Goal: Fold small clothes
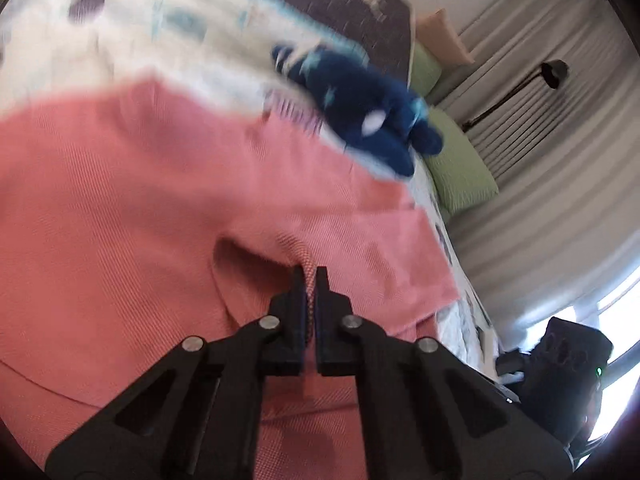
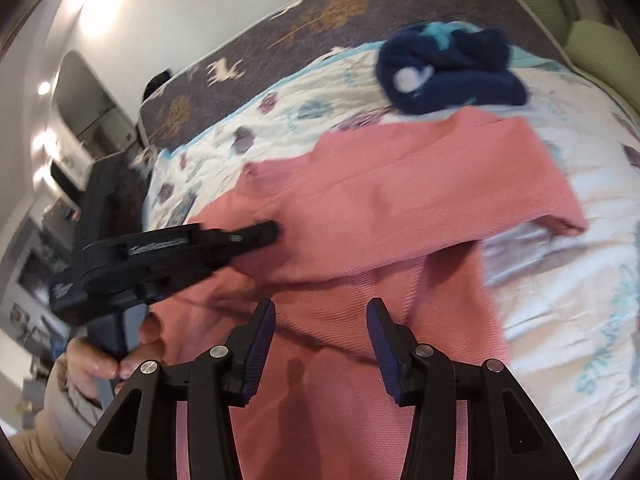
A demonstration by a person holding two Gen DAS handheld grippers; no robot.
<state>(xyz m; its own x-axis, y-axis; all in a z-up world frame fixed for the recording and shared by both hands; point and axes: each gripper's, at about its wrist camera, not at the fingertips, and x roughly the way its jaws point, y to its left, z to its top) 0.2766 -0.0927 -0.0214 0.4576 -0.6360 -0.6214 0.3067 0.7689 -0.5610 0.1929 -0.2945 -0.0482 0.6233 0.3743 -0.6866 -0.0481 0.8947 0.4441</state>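
Note:
A pink garment (image 1: 140, 208) lies spread on a patterned quilt (image 1: 120, 32), partly folded over itself. My left gripper (image 1: 310, 274) is shut on a pinched ridge of the pink garment; the cloth shows between its pads. In the right wrist view the same pink garment (image 2: 392, 200) fills the middle, and the left gripper (image 2: 268, 232) comes in from the left, held by a hand (image 2: 104, 360), with its tip on the cloth. My right gripper (image 2: 322, 308) hovers open over the near part of the garment, nothing between its fingers.
A dark blue crumpled garment (image 1: 360, 120) with light spots lies on the quilt beyond the pink one, seen too as the blue garment (image 2: 448, 72). Green pillows (image 1: 460, 160) and a grey curtain (image 1: 560, 160) are at the right. A dark patterned blanket (image 2: 320, 12) lies at the far side.

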